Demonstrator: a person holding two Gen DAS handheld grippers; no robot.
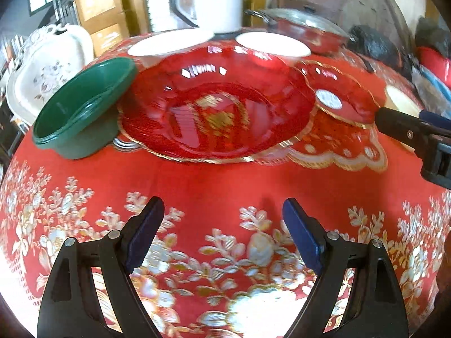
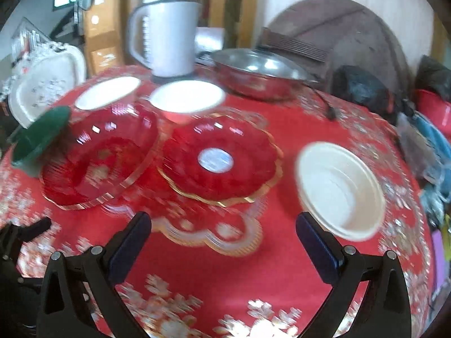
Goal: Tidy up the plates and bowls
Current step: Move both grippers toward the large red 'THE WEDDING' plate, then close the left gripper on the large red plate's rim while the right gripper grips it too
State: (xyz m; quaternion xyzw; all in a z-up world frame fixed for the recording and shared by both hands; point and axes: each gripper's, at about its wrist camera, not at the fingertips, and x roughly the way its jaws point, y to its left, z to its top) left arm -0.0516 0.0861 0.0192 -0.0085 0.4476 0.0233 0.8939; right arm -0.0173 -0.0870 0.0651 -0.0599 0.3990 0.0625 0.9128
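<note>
A round table is covered by a red tablecloth [image 1: 214,186] patterned with gold and white flowers; cardboard boxes and a window are seen in the far background. A large red glass plate [image 1: 217,115] with a gold rim is set at the middle of the table, and a green bowl [image 1: 81,109] is tilted against its left edge. Just to its right a smaller red plate [image 2: 222,157] with a white sticker is seen, lying flat in the right wrist view. Two white bowls [image 2: 108,93] [image 2: 187,98] are placed at the far side, in front of a white jug [image 2: 169,36], and a lidded steel pan [image 2: 259,73] is set further right. Another white bowl [image 2: 341,188] is found at the right, near the right gripper [image 2: 222,228]. Both the left gripper [image 1: 222,211] and the right gripper are held wide open above the near cloth, with nothing gripped.
</note>
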